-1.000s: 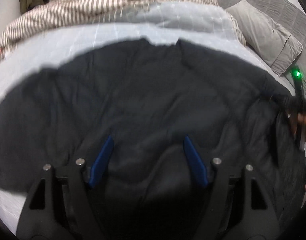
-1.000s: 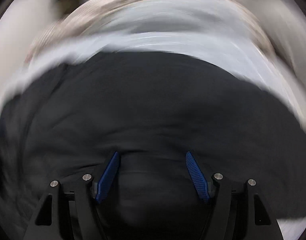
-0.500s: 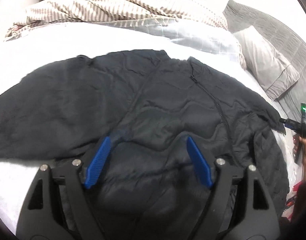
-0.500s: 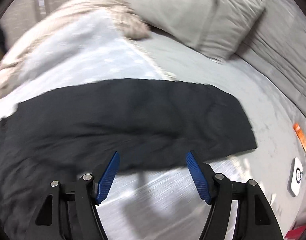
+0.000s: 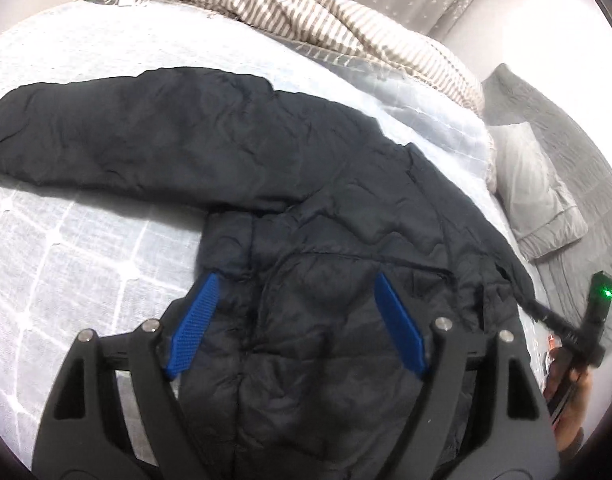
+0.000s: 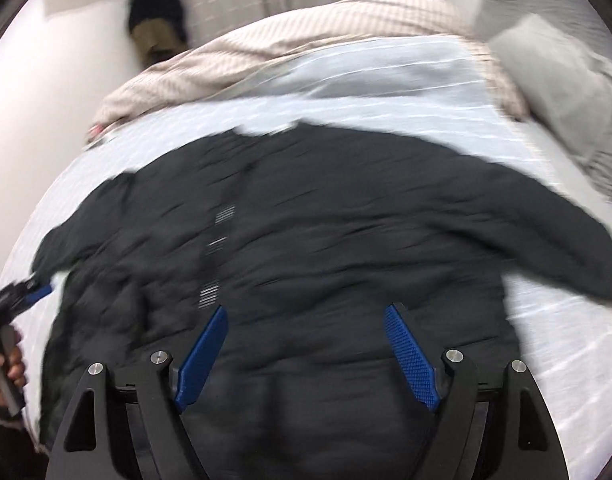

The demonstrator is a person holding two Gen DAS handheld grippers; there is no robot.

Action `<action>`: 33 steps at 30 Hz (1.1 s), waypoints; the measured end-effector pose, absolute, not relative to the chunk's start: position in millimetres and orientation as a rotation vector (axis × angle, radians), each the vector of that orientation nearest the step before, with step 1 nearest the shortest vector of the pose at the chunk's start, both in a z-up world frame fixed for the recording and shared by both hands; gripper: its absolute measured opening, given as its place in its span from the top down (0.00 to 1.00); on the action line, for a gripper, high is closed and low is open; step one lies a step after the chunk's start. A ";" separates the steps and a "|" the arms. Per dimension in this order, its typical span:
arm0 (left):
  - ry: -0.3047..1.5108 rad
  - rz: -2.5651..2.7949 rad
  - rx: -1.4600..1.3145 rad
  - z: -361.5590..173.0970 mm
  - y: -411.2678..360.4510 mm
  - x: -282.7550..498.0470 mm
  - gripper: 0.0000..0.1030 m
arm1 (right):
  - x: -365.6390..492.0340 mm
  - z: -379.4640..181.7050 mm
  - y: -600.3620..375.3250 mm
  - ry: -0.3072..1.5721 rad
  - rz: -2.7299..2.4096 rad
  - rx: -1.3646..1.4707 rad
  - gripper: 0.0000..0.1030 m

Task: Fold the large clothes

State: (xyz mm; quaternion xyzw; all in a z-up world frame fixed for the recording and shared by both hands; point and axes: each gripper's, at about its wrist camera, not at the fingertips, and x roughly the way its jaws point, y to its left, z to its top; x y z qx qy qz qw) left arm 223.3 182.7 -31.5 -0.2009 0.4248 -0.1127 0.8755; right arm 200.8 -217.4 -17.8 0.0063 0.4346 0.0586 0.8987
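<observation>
My left claw [image 5: 294, 320] hangs wide over the jacket [image 5: 306, 208], gripping nothing. My right claw [image 6: 306, 352] is opening, empty. The jacket lies spread flat on the bed [image 5: 66, 248].

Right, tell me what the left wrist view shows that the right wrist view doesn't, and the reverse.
Only the left wrist view: the right gripper's green light, and the jacket's sleeve stretched out flat.

Only the right wrist view: dark clothes hanging by the wall, and the hand holding the left gripper.

Both: the black puffer jacket spread on the pale checked bedspread, the striped duvet, the grey pillow, and open blue-padded jaws over the jacket.
</observation>
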 end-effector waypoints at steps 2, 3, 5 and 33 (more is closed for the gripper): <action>0.868 -0.276 -0.426 -34.8 178.9 224.7 0.22 | 198.9 -31.6 -191.0 0.899 0.243 0.036 0.20; 0.863 -0.286 -0.421 -37.0 177.1 225.7 0.23 | 200.6 -37.8 -179.4 0.893 0.312 0.052 0.20; 0.864 -0.303 -0.406 -43.7 169.2 229.0 0.27 | 206.6 -44.0 -161.4 0.869 0.380 0.058 0.20; 0.934 -0.445 -0.242 -46.2 182.5 139.6 0.94 | 162.6 -75.2 -112.5 0.971 0.631 0.048 0.88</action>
